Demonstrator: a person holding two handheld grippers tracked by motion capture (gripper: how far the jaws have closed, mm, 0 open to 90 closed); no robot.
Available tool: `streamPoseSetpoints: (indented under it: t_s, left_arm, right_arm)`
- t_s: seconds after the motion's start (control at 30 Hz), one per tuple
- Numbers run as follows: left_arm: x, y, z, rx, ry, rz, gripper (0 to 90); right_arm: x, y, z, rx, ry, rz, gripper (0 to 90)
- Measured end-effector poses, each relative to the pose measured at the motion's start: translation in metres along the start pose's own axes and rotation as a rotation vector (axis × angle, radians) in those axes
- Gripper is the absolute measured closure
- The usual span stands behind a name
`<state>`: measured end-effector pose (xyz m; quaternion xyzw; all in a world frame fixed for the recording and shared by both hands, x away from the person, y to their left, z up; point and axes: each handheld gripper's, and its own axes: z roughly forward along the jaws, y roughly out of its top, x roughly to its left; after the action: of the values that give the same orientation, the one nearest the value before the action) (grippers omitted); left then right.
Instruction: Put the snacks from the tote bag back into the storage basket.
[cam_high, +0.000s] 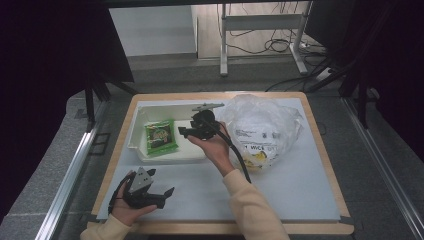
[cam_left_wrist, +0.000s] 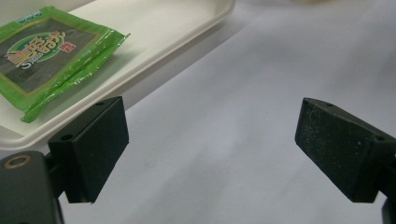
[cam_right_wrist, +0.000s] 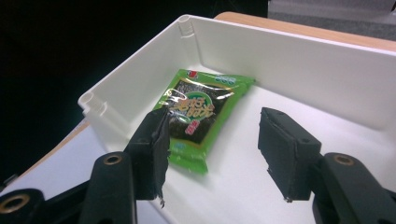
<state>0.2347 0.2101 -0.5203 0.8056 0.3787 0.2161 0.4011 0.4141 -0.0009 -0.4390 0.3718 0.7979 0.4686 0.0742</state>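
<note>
A green snack packet (cam_high: 161, 137) lies flat in a white tray (cam_high: 136, 125) at the back left of the table. My right gripper (cam_high: 184, 132) hovers over the tray's right part, pointing left at the packet, and it is open. In the right gripper view the packet (cam_right_wrist: 201, 112) lies beyond the jaws of that gripper (cam_right_wrist: 212, 149), with nothing between them. My left gripper (cam_high: 167, 195) rests near the front left edge and is open. In the left gripper view it (cam_left_wrist: 212, 149) faces bare white mat, with the packet (cam_left_wrist: 46, 51) and the tray's rim (cam_left_wrist: 187, 28) at upper left.
A crumpled clear plastic bag (cam_high: 260, 125) with items inside sits to the right of the tray. A white mat (cam_high: 290, 190) covers the wooden table (cam_high: 327, 150). The right gripper's cable (cam_high: 240, 157) trails across the bag's front.
</note>
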Motion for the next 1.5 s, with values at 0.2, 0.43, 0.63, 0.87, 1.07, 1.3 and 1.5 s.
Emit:
streamPoseSetpoints:
  t_s: [0.2, 0.43, 0.63, 0.87, 1.07, 1.3, 1.5]
  left_arm:
    - [-0.001, 0.002, 0.004, 0.009, 0.011, -0.003, 9.6]
    - [-0.002, 0.002, 0.010, 0.020, 0.035, -0.011, 9.6]
    - [-0.001, 0.001, 0.011, 0.030, 0.049, -0.016, 9.6]
    - [-0.002, 0.000, 0.012, 0.041, 0.055, -0.009, 9.6]
    - [0.001, -0.002, 0.011, 0.036, 0.049, -0.012, 9.8]
    - [0.000, -0.002, 0.011, 0.041, 0.041, -0.005, 9.8]
    - [0.000, -0.003, 0.010, 0.041, 0.035, -0.002, 9.8]
  right_arm:
    - [-0.013, -0.019, -0.042, -0.025, -0.011, -0.017, 44.8]
    - [-0.024, -0.045, -0.088, -0.045, -0.043, -0.037, 44.6]
    - [-0.038, -0.085, -0.133, -0.049, -0.087, -0.027, 44.3]
    - [-0.042, -0.120, -0.170, -0.070, -0.167, -0.037, 43.8]
    - [-0.038, -0.144, -0.184, -0.074, -0.195, -0.042, 43.1]
    - [-0.042, -0.146, -0.184, -0.083, -0.200, -0.030, 42.7]
    - [-0.043, -0.148, -0.184, -0.082, -0.196, -0.011, 42.7]
